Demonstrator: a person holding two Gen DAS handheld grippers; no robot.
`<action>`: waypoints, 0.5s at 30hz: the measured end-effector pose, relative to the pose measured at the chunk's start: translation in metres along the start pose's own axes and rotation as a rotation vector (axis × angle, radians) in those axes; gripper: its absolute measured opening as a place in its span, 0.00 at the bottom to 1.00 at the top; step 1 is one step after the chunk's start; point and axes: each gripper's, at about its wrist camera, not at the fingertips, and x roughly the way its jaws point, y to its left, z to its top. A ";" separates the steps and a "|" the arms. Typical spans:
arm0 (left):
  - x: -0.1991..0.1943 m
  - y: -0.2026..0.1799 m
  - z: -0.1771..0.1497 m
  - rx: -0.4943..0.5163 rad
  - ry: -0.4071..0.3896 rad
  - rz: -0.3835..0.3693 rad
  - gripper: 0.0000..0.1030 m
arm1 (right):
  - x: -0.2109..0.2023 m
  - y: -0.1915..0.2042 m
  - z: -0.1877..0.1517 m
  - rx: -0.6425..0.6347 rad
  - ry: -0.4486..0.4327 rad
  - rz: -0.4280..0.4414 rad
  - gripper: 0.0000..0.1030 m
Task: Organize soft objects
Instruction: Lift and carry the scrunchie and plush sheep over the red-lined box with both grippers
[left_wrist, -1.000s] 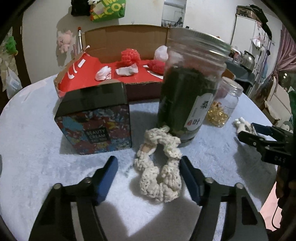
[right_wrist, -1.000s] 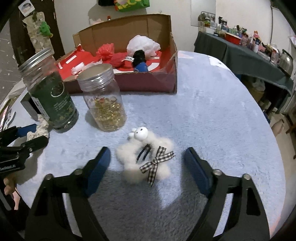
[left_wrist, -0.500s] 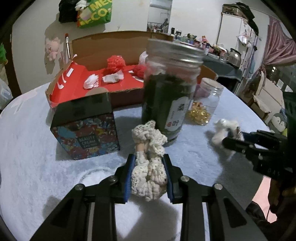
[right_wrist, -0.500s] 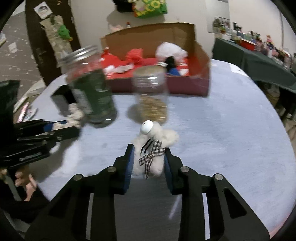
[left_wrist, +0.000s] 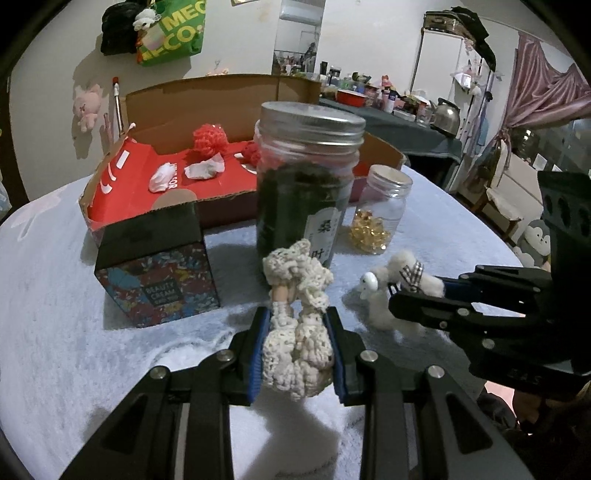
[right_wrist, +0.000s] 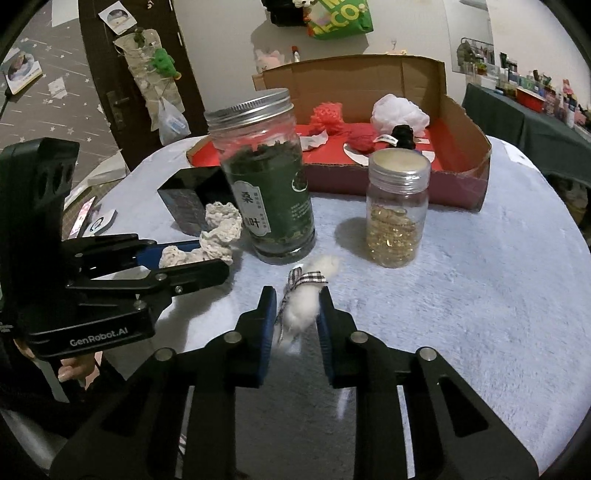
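My left gripper (left_wrist: 297, 325) is shut on a cream crocheted scrunchie (left_wrist: 295, 332) and holds it above the table; it also shows in the right wrist view (right_wrist: 218, 236). My right gripper (right_wrist: 297, 299) is shut on a white fluffy scrunchie (right_wrist: 306, 306) with a checked bow, lifted off the table; it also shows in the left wrist view (left_wrist: 399, 280). A cardboard box (right_wrist: 461, 125) with a red floor stands at the back and holds red, white and black soft items.
A tall jar of green leaves (left_wrist: 306, 192) and a small jar of gold capsules (right_wrist: 397, 210) stand between the grippers and the box. A dark patterned cream box (left_wrist: 155, 273) sits to the left. The round table (right_wrist: 480, 277) has a pale fluffy cover.
Both grippers closed from open onto their scrunchies and lifted them off the table. The two grippers have come closer together.
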 end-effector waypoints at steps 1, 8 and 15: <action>0.001 0.001 -0.001 -0.003 0.002 -0.002 0.30 | 0.000 -0.001 -0.001 0.007 0.002 0.005 0.12; 0.001 0.001 -0.002 0.001 0.006 -0.008 0.30 | -0.005 -0.009 -0.001 0.057 -0.006 0.070 0.10; 0.014 0.005 -0.010 0.007 0.053 0.020 0.32 | -0.001 -0.027 -0.005 0.120 0.050 0.021 0.20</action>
